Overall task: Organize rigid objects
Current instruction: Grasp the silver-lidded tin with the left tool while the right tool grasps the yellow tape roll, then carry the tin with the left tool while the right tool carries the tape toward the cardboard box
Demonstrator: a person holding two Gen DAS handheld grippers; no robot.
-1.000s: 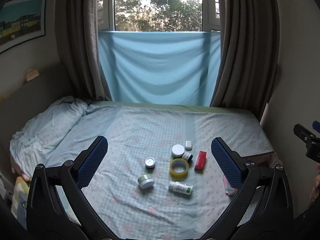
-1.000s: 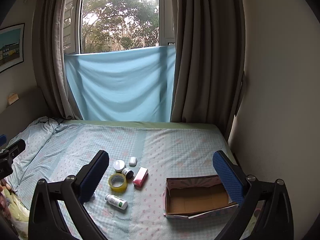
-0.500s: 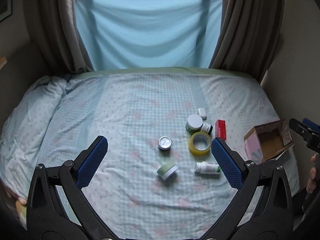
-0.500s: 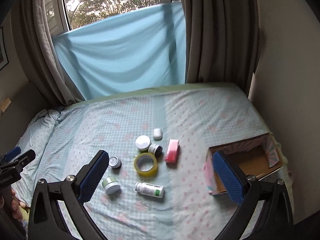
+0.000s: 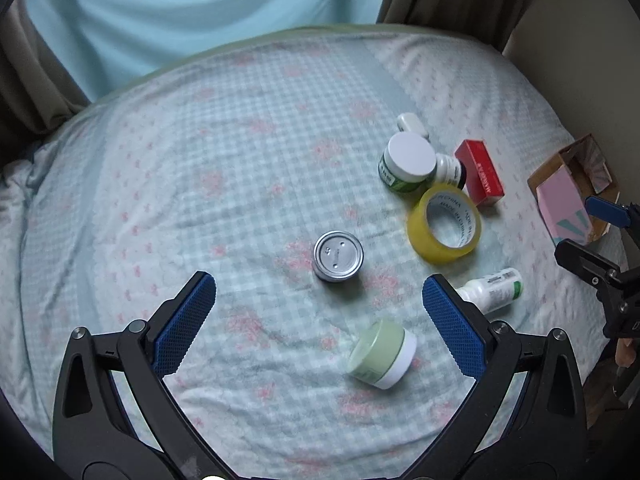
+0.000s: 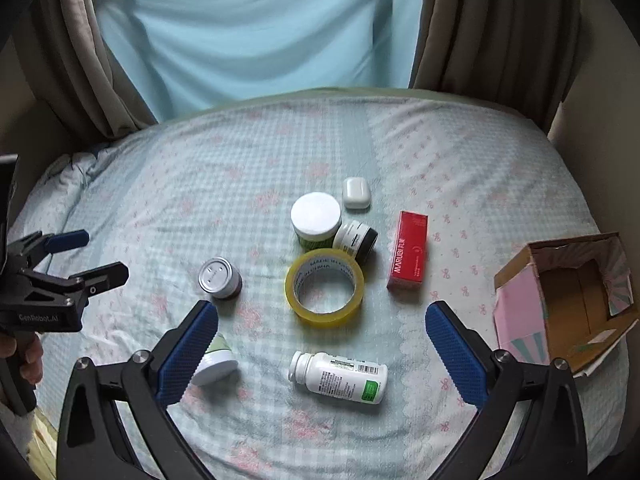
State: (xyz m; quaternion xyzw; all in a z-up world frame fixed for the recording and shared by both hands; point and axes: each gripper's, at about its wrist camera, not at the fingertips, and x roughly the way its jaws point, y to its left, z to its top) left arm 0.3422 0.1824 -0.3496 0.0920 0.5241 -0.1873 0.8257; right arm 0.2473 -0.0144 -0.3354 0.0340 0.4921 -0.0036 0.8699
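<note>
Both hand-held grippers, left (image 5: 320, 304) and right (image 6: 322, 330), spread wide, empty, above bed (image 6: 160, 208). Tape (image 6: 324, 287) central; bottle (image 6: 340, 377) nearer camera, box (image 6: 568, 300) far right of tape.

Small rigid items scattered mid-frame on bed
Tape roll (image 6: 325, 287) flat at centre; white bottle (image 6: 340, 377) on side below; red box (image 6: 409, 256) right; open carton (image 6: 568, 304) far right.

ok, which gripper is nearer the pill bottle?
Right. The right gripper hangs just above the pill bottle, which lies between its open jaws. The left gripper sits off to the bottle's left, over the green jar.
</note>
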